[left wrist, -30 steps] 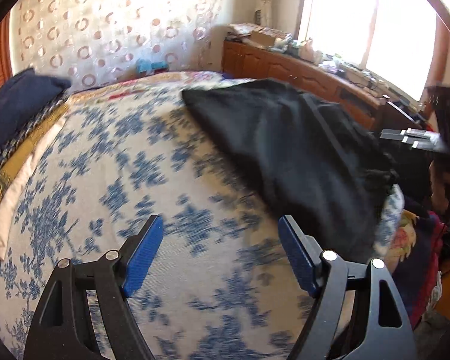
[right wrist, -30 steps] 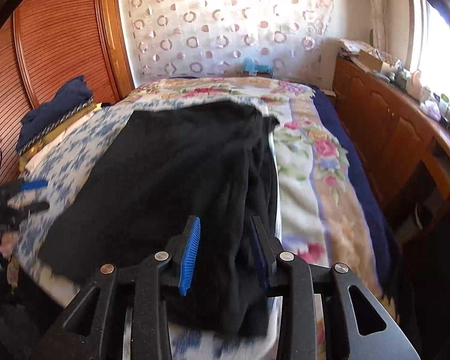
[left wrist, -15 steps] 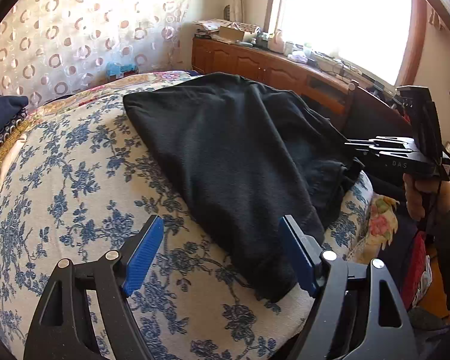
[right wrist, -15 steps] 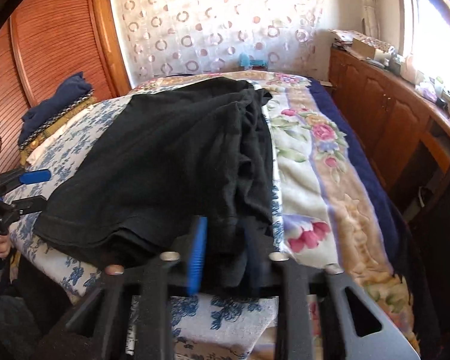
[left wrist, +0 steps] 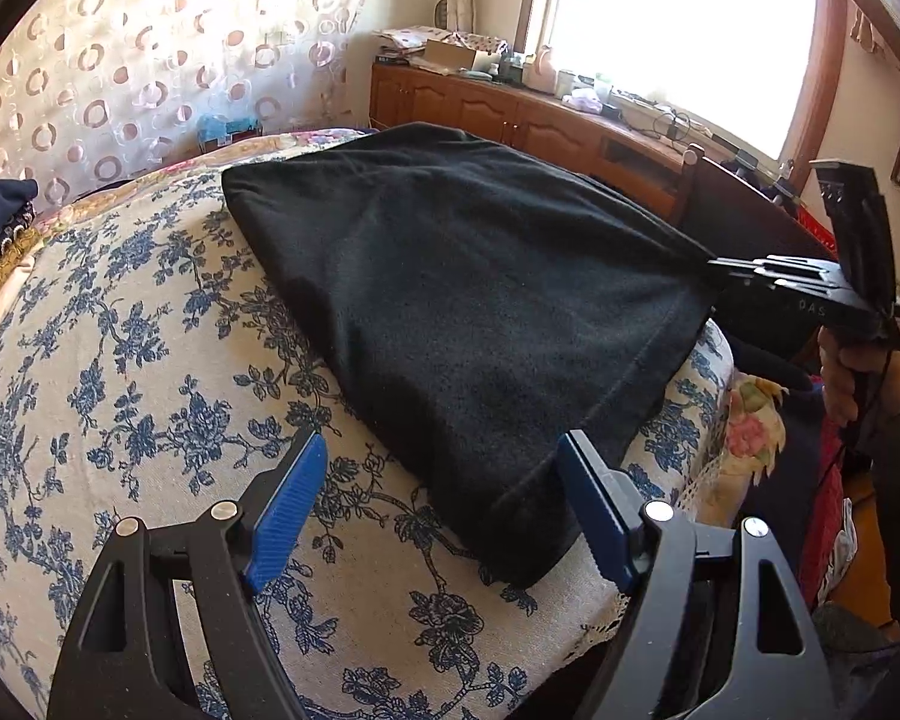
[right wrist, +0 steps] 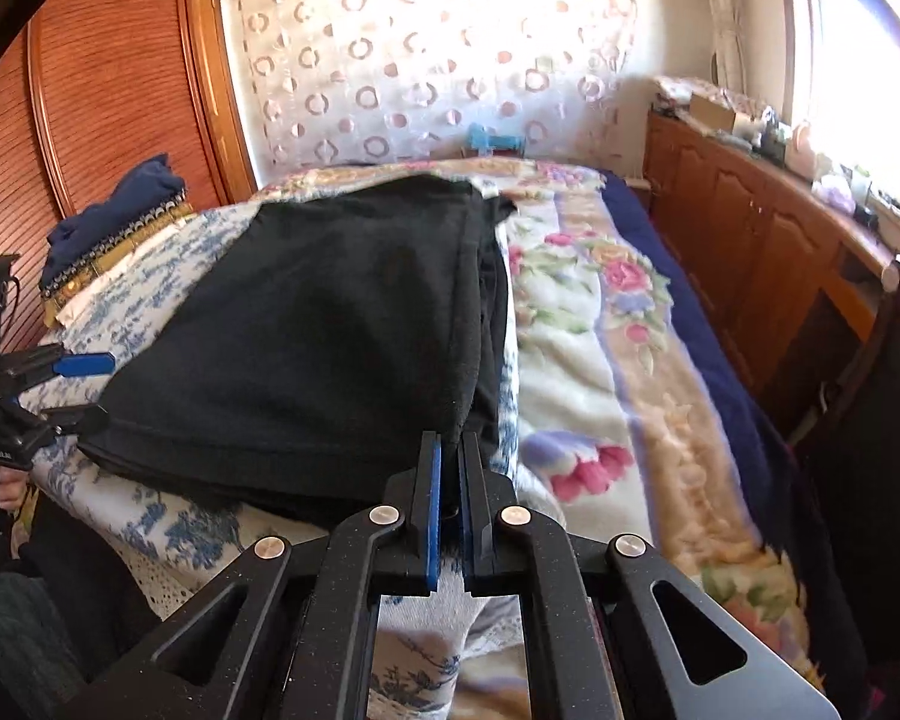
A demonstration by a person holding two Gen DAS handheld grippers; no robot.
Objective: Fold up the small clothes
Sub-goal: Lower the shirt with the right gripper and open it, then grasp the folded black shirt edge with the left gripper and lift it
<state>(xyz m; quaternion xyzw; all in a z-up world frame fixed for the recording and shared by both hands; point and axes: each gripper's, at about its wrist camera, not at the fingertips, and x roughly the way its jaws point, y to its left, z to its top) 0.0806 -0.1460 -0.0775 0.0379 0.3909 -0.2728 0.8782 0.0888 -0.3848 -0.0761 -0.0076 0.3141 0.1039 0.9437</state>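
Right gripper (right wrist: pixel 448 480) jaws pinch the black garment's (left wrist: pixel 468 312) corner; left gripper (left wrist: pixel 444 510) jaws spread over the floral bedsheet (left wrist: pixel 120 360).

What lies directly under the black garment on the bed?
The black garment rests on a blue-flowered white cloth, showing around its near and left edges. A flowered blanket appears to its right; how far either runs underneath is covered.

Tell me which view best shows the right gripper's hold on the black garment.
The left wrist view: the right gripper appears side-on, shut on the black garment at its corner. The right wrist view shows its own jaws nearly together over the hem, contact hidden.
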